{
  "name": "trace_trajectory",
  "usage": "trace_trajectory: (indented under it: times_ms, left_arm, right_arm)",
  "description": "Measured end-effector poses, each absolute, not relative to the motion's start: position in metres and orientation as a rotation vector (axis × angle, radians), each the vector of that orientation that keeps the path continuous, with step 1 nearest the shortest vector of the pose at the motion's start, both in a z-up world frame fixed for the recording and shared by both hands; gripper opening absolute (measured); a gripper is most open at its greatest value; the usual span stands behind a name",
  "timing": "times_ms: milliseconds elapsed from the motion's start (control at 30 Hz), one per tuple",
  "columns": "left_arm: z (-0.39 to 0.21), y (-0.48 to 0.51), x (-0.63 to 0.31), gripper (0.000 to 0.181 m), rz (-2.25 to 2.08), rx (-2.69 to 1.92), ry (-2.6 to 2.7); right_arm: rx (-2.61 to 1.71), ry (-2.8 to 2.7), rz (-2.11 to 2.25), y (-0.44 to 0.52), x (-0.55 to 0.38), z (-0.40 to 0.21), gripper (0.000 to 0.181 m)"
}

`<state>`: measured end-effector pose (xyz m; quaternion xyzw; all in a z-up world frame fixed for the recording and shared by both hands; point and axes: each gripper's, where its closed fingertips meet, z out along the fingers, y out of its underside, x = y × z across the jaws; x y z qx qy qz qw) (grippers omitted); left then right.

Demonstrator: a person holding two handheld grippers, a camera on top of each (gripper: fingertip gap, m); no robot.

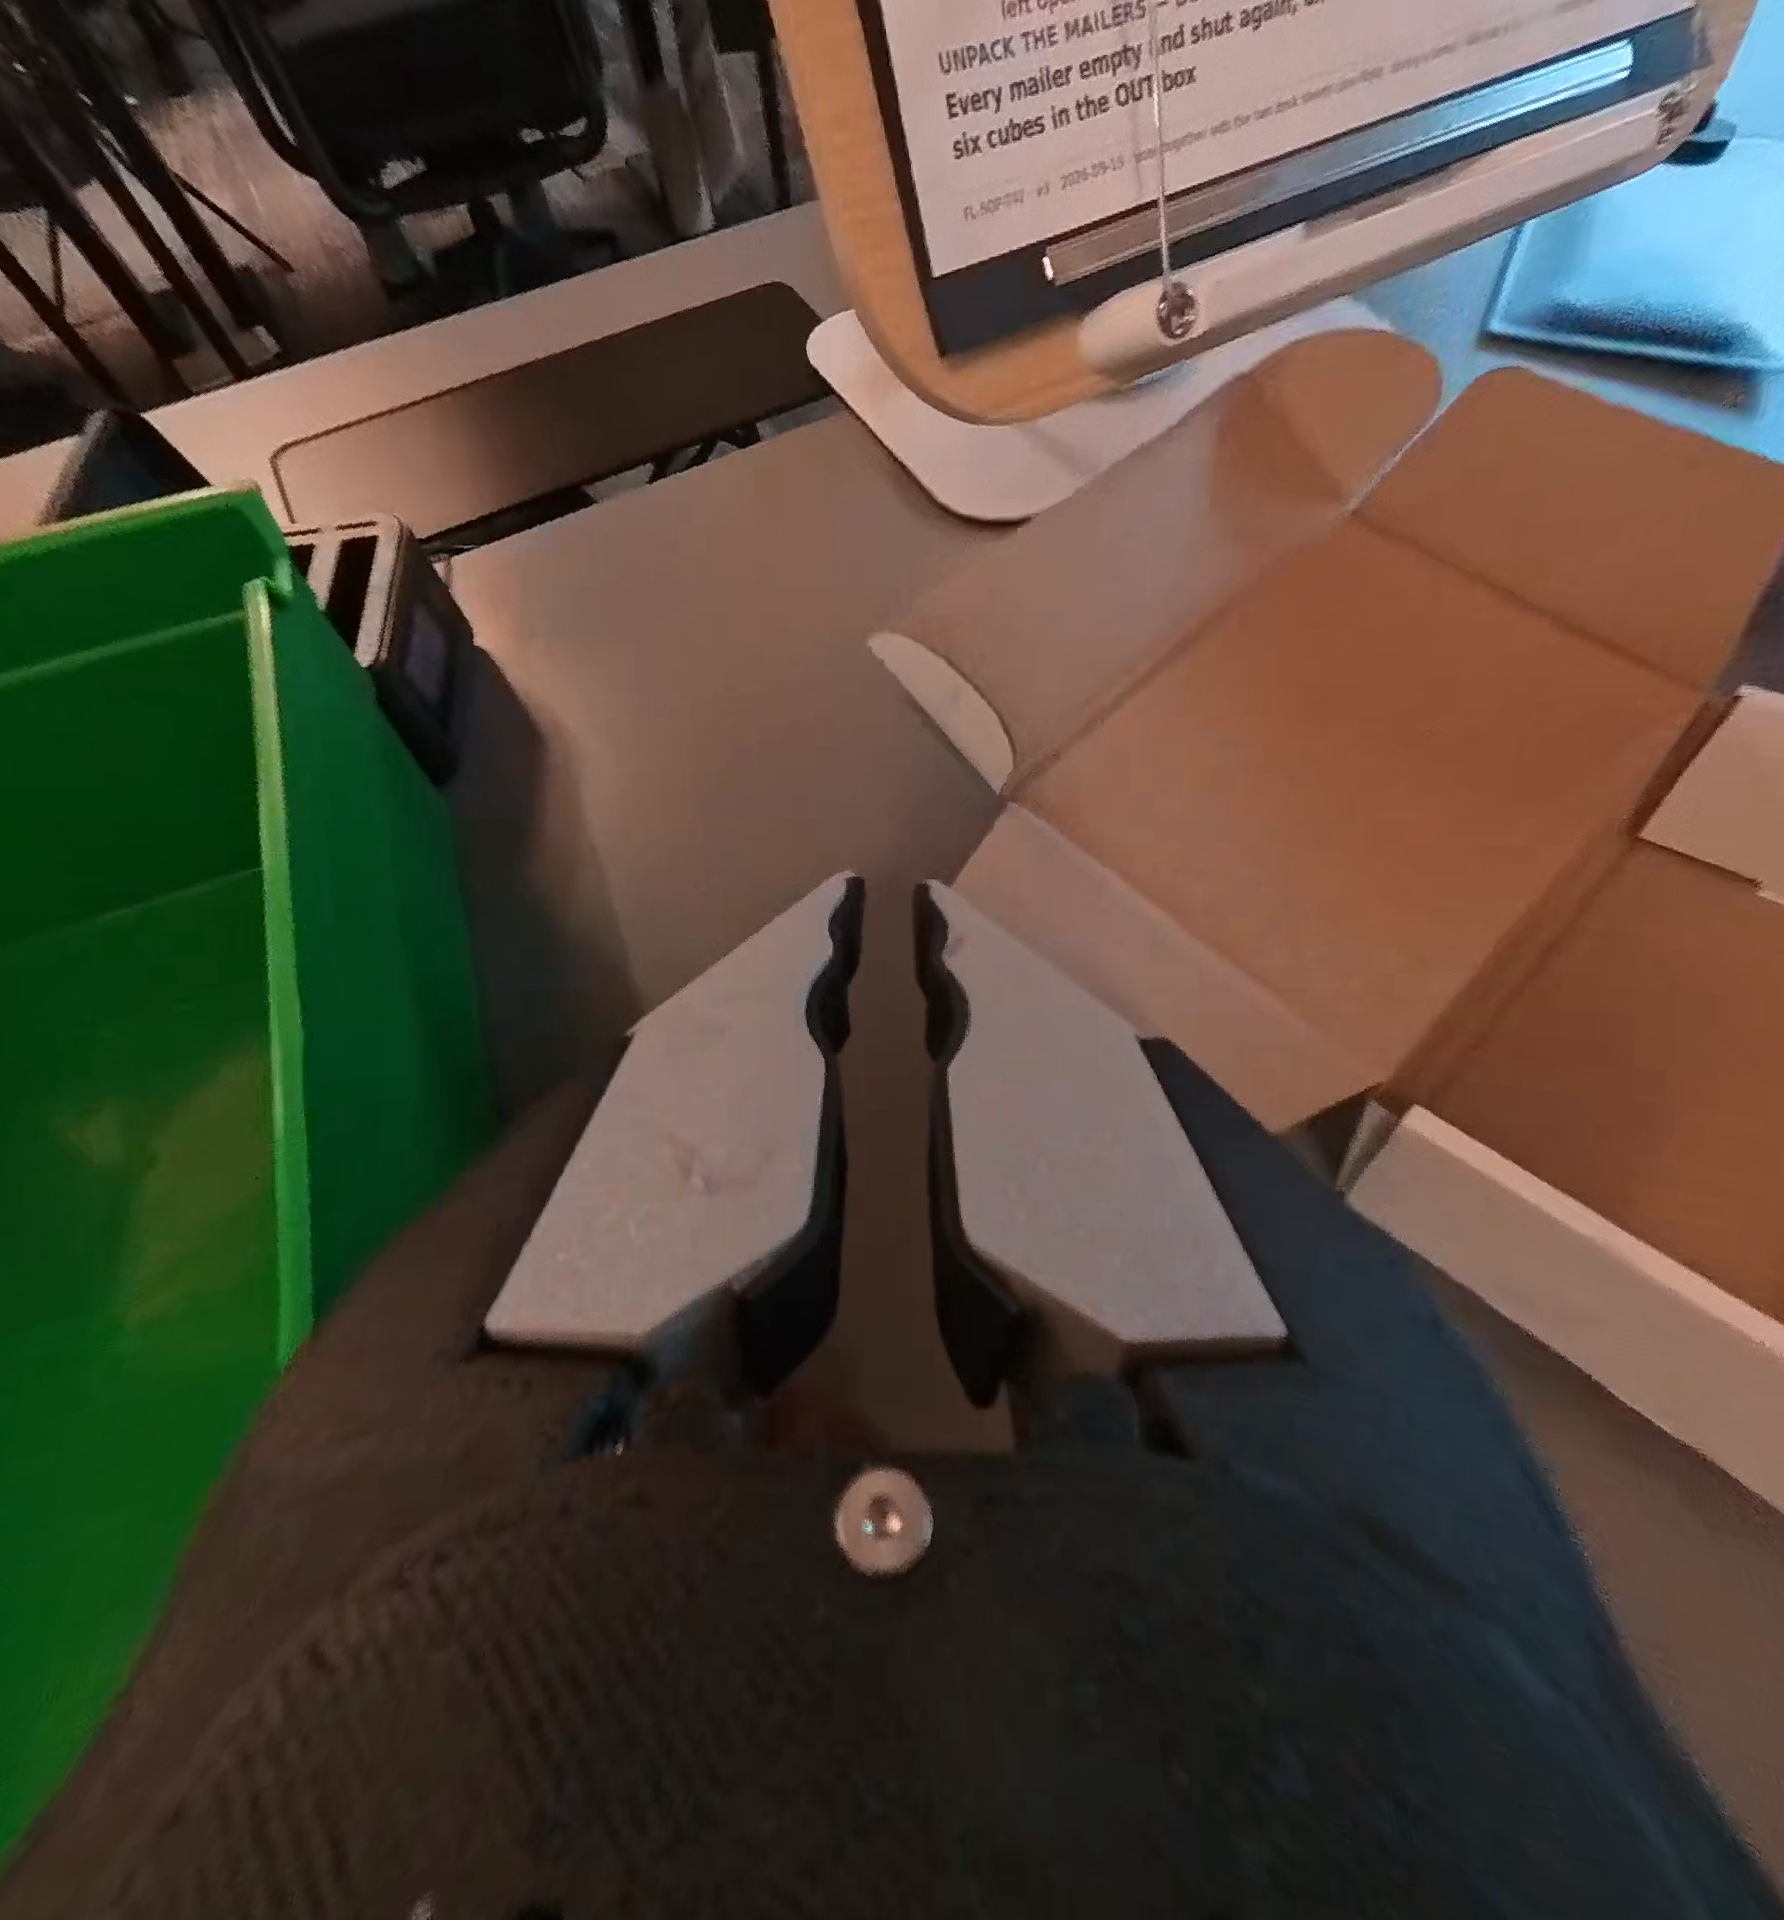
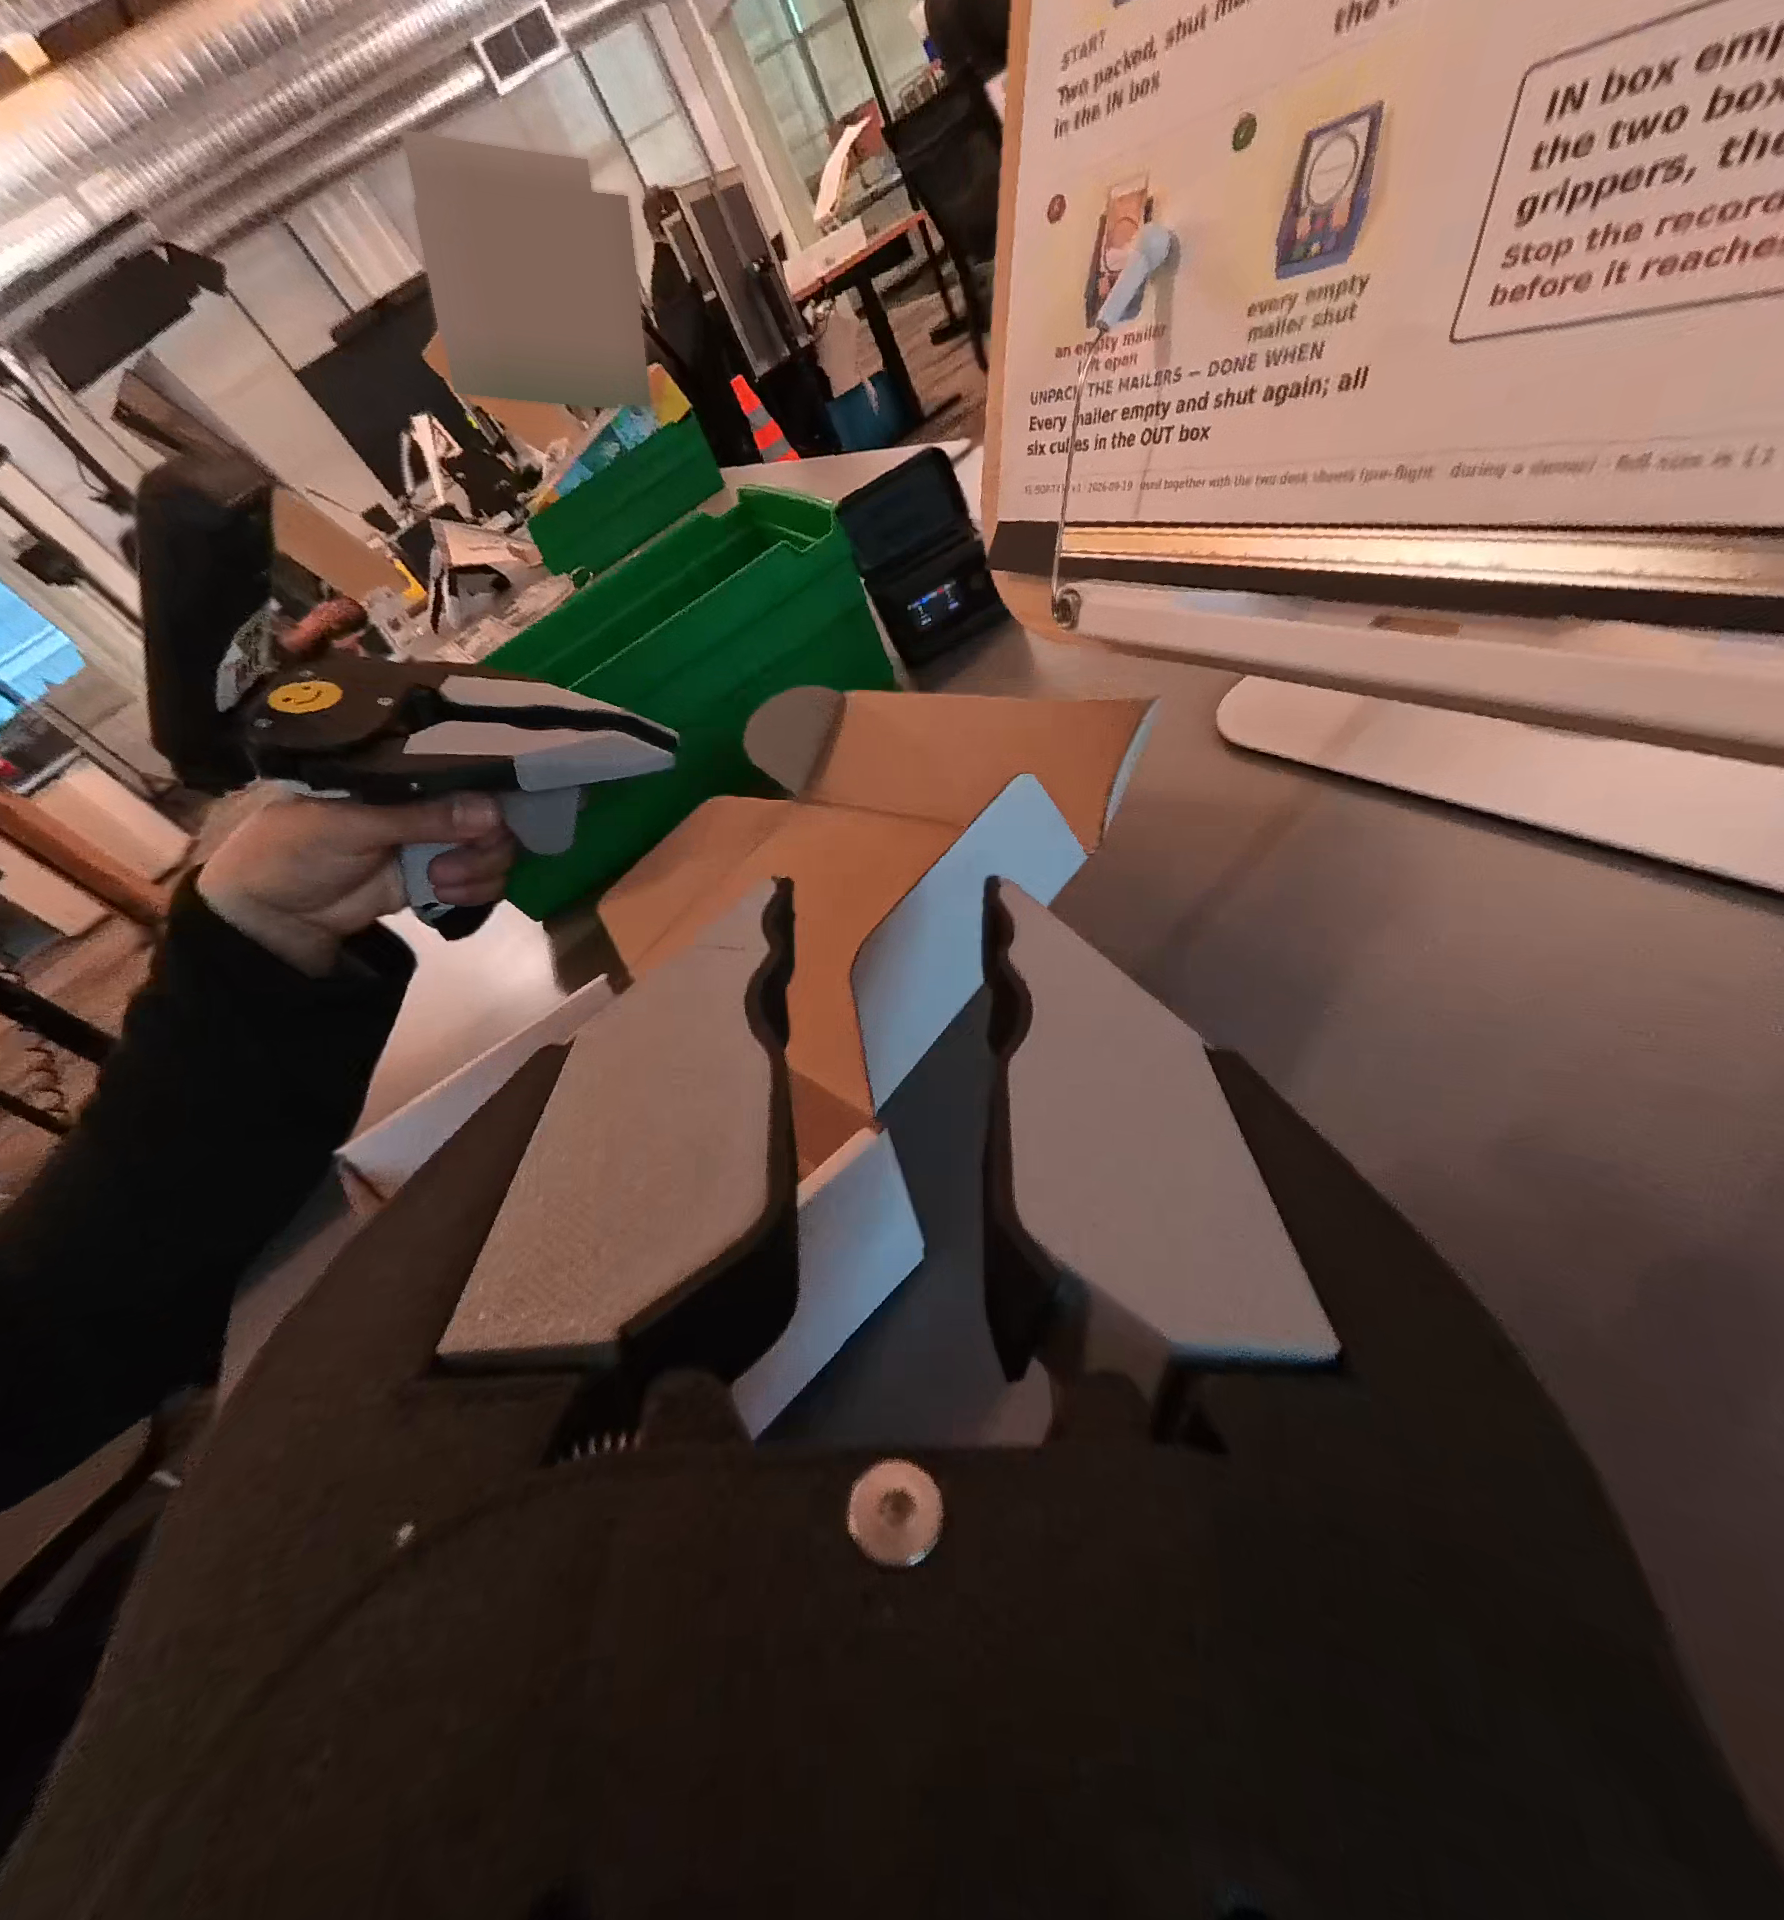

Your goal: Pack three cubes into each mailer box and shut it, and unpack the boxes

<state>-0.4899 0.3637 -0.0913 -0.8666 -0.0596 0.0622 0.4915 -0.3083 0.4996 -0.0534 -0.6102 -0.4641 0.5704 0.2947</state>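
Observation:
An open mailer box (image 1: 1387, 727), white outside and brown inside, lies on the dark table with its lid folded back. The part of its inside that shows (image 1: 1646, 1091) holds no cubes. My left gripper (image 1: 888, 899) hovers left of the box, between it and a green bin (image 1: 140, 935); its jaws are nearly together with nothing between them. In the right wrist view the mailer (image 2: 971, 753) lies just ahead. My right gripper (image 2: 888, 894) is open and empty over its near corner, a white side flap (image 2: 961, 935) showing through the gap. The left gripper (image 2: 659, 753) is held by a hand, above the box's left side.
A tall sign board (image 1: 1231, 156) on a white foot (image 1: 971, 447) stands behind the box. A small black device with a screen (image 2: 919, 561) sits beside the green bin (image 2: 701, 644). A second green bin (image 2: 628, 488) stands farther back. Bare table (image 2: 1439, 1039) lies to the right. Across from one pair of fingers to the other is roughly 25 cm.

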Motion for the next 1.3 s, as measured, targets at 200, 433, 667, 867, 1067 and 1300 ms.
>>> trace_trajectory:
  times_ms: [200,433,667,867,1067,1300]
  left_arm:
    - [-0.107,0.359,-0.491,0.015,0.250,-2.195,-0.096]
    - [-0.121,0.365,-0.486,0.018,0.187,-2.233,-0.093]
    - [-0.111,0.364,-0.494,0.018,0.203,-2.180,-0.132]
    - [-0.114,0.364,-0.483,0.019,0.082,-2.187,-0.099]
    - [-0.102,0.354,-0.433,0.021,-0.347,-2.096,0.086]
    - [-0.067,0.352,-0.400,0.035,-0.622,-1.864,0.190]
  right_arm:
    - [-1.712,-1.267,1.569,0.493,-0.319,-0.076,0.044]
    - [-1.750,-1.476,1.430,0.468,-0.323,-0.097,0.043]
    - [-1.790,-1.833,1.242,0.446,-0.295,-0.125,0.034]
    - [-1.862,-1.898,1.296,0.434,-0.278,-0.138,0.034]
    - [-1.892,-1.868,1.343,0.434,-0.276,-0.136,0.024]
    - [-1.896,-1.842,1.321,0.435,-0.277,-0.136,0.017]
